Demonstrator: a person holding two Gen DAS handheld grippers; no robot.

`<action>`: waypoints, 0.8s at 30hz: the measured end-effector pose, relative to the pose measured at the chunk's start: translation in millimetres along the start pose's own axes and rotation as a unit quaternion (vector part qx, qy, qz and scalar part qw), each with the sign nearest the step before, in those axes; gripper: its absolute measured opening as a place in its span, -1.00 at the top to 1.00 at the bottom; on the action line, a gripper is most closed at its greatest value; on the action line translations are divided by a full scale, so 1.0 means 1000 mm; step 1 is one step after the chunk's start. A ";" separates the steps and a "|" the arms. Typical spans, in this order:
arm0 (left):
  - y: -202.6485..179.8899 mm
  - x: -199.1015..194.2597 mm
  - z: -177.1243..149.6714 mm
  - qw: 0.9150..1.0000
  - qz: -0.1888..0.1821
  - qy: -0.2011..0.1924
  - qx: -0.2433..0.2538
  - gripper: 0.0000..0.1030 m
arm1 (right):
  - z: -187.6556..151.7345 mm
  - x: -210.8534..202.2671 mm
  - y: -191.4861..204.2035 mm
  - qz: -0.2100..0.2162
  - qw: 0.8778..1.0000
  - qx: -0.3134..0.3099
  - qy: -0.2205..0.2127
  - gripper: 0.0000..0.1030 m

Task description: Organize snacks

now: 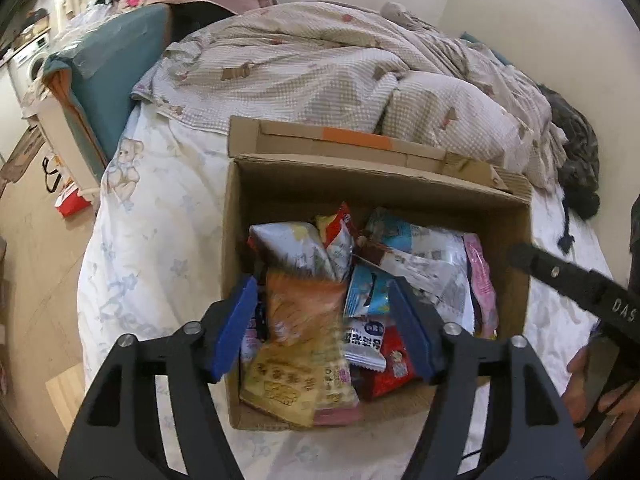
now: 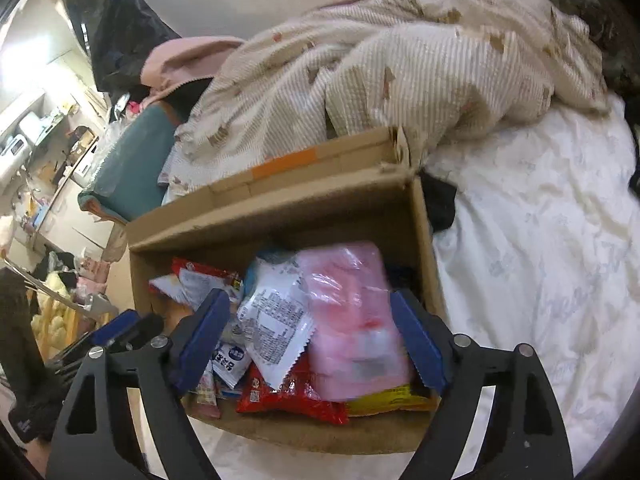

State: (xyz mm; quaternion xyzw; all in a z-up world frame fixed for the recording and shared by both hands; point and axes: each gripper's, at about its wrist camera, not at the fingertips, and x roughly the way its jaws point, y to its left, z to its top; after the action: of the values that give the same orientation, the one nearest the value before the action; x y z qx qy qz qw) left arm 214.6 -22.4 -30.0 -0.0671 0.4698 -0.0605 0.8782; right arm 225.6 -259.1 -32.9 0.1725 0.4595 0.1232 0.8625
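Both my jaws gape wide over the cardboard box (image 1: 240, 240) on the bed (image 2: 540, 260), its snack packets (image 1: 384, 248) heaped bright and crinkly, an orange packet (image 1: 304, 308) under my left, a pink packet (image 2: 352, 320) under my right, print too blurred to read.

A lived-in bedroom at home: an unmade bed (image 1: 160, 216) with a rumpled checked quilt (image 1: 320, 68), a washing machine (image 1: 30, 60) nearby, and cluttered shelves (image 2: 44, 152) beyond.

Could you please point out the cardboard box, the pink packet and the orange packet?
cardboard box (image 1: 516, 248): left wrist view, right wall.
pink packet (image 2: 352, 316): right wrist view, its middle.
orange packet (image 1: 304, 304): left wrist view, upper half.
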 end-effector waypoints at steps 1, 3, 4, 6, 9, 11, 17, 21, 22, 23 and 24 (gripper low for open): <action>-0.001 -0.002 0.000 1.000 0.000 0.000 0.002 -0.27 | 0.000 -0.005 0.002 0.001 1.000 -0.006 -0.005 -0.67; -0.002 -0.009 -0.001 1.000 0.002 -0.001 0.006 -0.31 | 0.000 -0.014 0.003 0.002 1.000 -0.011 -0.011 -0.67; -0.003 -0.012 -0.002 1.000 0.002 -0.002 0.008 -0.31 | -0.001 -0.017 0.003 0.005 1.000 -0.010 -0.011 -0.67; -0.002 -0.021 -0.005 1.000 0.006 -0.008 0.010 -0.32 | -0.003 -0.025 0.001 0.010 1.000 -0.003 -0.013 -0.67; 0.004 -0.039 -0.009 1.000 0.016 -0.024 0.008 -0.32 | -0.008 -0.038 0.002 0.018 1.000 0.005 -0.019 -0.67; 0.010 -0.052 -0.012 0.999 0.022 -0.035 0.003 -0.32 | -0.013 -0.048 0.004 0.020 1.000 0.003 -0.023 -0.67; 0.024 -0.096 -0.033 0.996 0.043 -0.073 -0.001 -0.32 | -0.044 -0.082 0.021 0.014 0.999 -0.022 -0.038 -0.75; 0.027 -0.120 -0.054 0.995 0.041 -0.087 -0.004 -0.32 | -0.071 -0.103 0.029 0.000 0.999 -0.027 -0.047 -0.81; 0.027 -0.124 -0.060 0.995 0.043 -0.088 -0.008 -0.32 | -0.079 -0.107 0.030 -0.007 0.998 -0.026 -0.053 -0.93; 0.027 -0.130 -0.067 0.995 0.047 -0.091 -0.011 -0.32 | -0.089 -0.111 0.031 -0.015 0.998 -0.027 -0.061 -1.00; 0.026 -0.133 -0.072 0.994 0.050 -0.093 -0.010 -0.32 | -0.095 -0.113 0.032 -0.021 0.997 -0.029 -0.066 -1.00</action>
State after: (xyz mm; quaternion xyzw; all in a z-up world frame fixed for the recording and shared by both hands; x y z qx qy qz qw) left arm 81.9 21.3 34.6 -0.0576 0.3898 -0.0058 0.9191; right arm 82.6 -254.4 15.6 0.1454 0.4013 0.1065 0.8980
